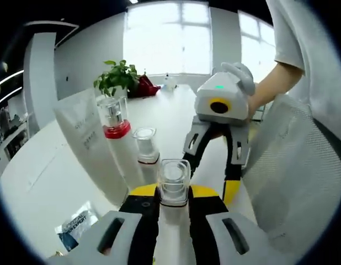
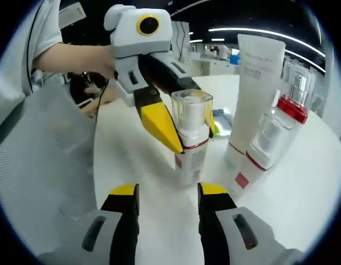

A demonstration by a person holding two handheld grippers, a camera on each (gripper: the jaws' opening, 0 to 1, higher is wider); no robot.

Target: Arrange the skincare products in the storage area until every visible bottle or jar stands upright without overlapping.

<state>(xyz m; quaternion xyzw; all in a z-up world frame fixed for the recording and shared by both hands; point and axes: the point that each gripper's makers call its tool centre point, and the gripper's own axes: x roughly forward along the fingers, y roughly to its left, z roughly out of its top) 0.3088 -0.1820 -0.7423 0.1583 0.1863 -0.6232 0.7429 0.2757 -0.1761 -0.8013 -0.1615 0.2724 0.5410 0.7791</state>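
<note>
Left gripper (image 1: 174, 205): clamped on a clear-capped bottle (image 1: 174, 179), jaws pressed to its sides just under the cap. Same grip seen from the right gripper view, where the left gripper (image 2: 187, 135) comes in from upper left with yellow tips straddling the bottle (image 2: 190, 138). Bottle upright, long axis vertical, base on or just above the desk (image 2: 303, 187); contact hard to tell.

Right gripper (image 2: 168, 215): jaws apart, holding nothing, pointed at that same bottle from just in front. Seen across the desk in the left gripper view as right gripper (image 1: 217, 165), jaws spread, tips near the surface.

Key relation: bottle lies directly between the two tools, already in the left one's hold, so the left hand sets it down; right one nearer only as a spare support.

Around: a short clear-capped bottle (image 1: 145, 144) just beyond, a taller red-collared bottle (image 1: 114, 118) behind that, a tall white tube (image 1: 85, 141) beside them, all standing, closely grouped. A flat sachet (image 1: 76, 223) lying near the desk's near edge. A potted plant (image 1: 118, 77) far back. Mesh chair back (image 1: 292, 182) off the desk's edge.

Likely obstruction: the short bottle close behind, little room to place without touching.
</note>
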